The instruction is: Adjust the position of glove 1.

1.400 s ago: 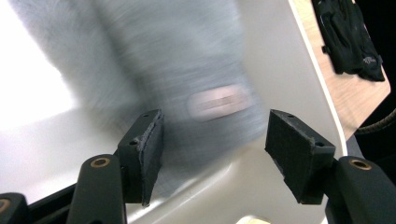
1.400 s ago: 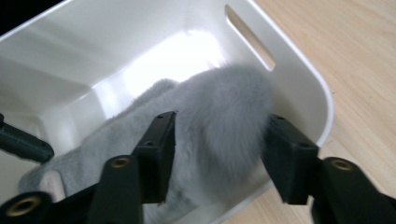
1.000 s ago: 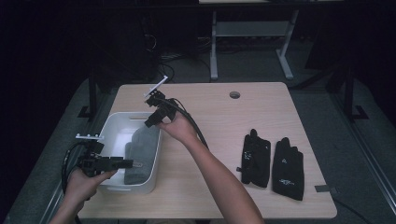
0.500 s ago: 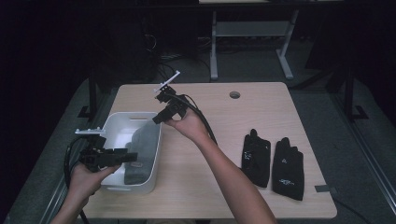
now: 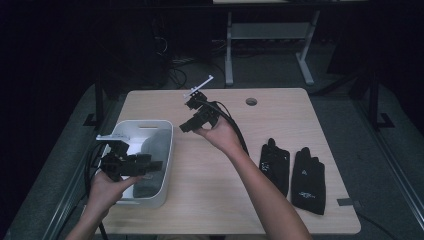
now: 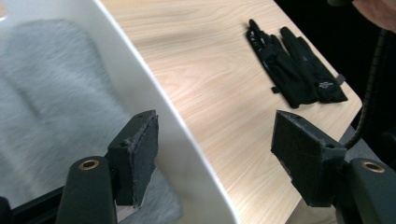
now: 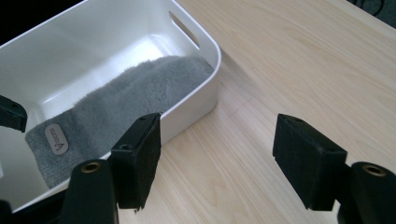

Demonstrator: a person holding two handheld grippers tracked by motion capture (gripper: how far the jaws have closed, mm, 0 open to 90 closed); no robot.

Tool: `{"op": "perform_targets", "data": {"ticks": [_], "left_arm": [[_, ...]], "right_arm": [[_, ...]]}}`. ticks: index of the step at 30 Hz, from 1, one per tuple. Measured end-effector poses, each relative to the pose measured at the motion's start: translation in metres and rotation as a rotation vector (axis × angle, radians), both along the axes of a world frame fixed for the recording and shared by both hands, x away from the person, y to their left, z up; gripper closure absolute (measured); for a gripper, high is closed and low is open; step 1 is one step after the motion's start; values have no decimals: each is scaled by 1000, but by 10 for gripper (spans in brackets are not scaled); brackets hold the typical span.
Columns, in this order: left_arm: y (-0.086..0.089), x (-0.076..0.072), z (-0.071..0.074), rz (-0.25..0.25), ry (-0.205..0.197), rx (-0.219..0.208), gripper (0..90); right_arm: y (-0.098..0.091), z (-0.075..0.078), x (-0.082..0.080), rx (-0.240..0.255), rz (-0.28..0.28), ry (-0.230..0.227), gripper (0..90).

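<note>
Straddling white bin [image 5: 165,150] wall at frame left, left tongs [image 6: 215,158] wide open, empty; right tongs [image 7: 217,158] wide open, empty, above counter [image 5: 300,125]; grey towel [image 7: 126,102] inside bin.

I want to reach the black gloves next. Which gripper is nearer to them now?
Right. The right gripper is held above the table's middle, beside the white bin. The left gripper is at the bin's near rim, farther from the black gloves at the table's right.

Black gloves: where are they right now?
In the high view the black gloves lie flat side by side on the table's right part, right of the right forearm, far from the white bin.
</note>
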State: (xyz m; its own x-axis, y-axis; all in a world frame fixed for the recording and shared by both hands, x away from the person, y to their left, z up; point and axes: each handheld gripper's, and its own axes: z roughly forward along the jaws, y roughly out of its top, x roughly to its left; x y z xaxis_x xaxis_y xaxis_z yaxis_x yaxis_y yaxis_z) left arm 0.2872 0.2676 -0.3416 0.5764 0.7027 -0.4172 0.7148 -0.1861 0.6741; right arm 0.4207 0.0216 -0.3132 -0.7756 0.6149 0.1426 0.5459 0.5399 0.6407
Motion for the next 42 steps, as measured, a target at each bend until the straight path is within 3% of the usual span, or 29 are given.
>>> {"op": "perform_targets", "data": {"ticks": [16,42], "left_arm": [[-44,5,6,-87,-31,-4,305],[-98,11,-2,-173,-24,-5,272]], "right_arm": [[-51,-2,-8,-1,-57,-7,304],[-146,-22,-31,9,-168,20,281]]}}
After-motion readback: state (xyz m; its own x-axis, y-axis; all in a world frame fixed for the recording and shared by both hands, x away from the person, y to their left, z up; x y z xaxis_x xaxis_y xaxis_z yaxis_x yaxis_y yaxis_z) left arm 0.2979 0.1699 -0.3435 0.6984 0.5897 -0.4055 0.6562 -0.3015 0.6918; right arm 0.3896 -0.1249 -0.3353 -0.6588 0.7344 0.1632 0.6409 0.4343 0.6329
